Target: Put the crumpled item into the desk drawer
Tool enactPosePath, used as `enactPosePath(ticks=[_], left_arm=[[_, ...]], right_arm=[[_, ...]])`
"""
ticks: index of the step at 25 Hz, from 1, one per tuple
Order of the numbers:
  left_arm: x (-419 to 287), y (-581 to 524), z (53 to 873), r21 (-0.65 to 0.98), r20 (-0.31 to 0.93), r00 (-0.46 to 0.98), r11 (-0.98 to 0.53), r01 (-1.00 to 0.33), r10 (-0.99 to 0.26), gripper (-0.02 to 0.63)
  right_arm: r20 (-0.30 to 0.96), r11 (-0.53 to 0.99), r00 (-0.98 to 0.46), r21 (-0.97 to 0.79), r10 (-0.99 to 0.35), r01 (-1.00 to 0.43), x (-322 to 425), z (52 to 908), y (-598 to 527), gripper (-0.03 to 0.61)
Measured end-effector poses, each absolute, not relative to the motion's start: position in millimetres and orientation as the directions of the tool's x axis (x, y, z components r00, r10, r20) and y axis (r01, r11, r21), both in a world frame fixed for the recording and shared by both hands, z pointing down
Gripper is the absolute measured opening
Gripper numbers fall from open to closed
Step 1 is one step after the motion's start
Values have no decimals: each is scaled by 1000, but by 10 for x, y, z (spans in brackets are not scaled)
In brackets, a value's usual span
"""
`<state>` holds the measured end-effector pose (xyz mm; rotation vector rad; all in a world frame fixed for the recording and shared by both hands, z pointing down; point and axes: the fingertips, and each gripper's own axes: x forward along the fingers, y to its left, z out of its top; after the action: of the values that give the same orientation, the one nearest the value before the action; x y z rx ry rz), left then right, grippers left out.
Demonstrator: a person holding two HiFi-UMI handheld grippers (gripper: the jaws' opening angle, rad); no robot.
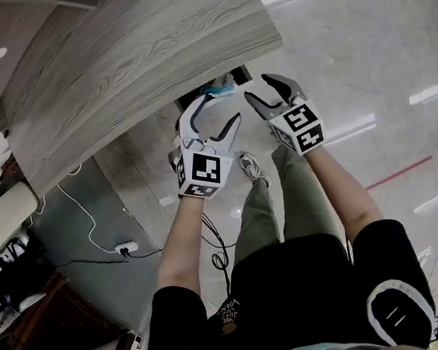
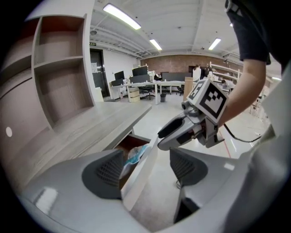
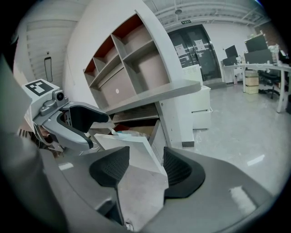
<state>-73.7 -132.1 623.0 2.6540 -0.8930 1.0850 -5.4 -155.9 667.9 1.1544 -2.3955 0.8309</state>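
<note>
Lying in drawer, crumpled item sits beyond left hand-held gripper

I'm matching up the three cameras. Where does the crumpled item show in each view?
Head view: crumpled item at top centre, just under the edge of the desk top.
Left gripper view: left of centre, inside the open drawer.
Right gripper view: at most a pale sliver above the drawer front; hard to confirm.
Shared landmark: the grey wood desk top.
</note>
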Motion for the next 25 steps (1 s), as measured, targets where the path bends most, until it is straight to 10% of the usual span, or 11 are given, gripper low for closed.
enactPosePath(ticks=[17, 25], left_arm=[[-946, -1198, 5501, -62, 532, 595, -729, -682, -603, 343], [-1112, -1033, 5196, -48, 481, 586, -687, -726, -652, 210]], right_arm=[[438, 481, -580, -324, -687, -814, -32, 5693, -1339, 204], [388, 476, -545, -266, -743, -838, -68, 5237, -1157, 114]])
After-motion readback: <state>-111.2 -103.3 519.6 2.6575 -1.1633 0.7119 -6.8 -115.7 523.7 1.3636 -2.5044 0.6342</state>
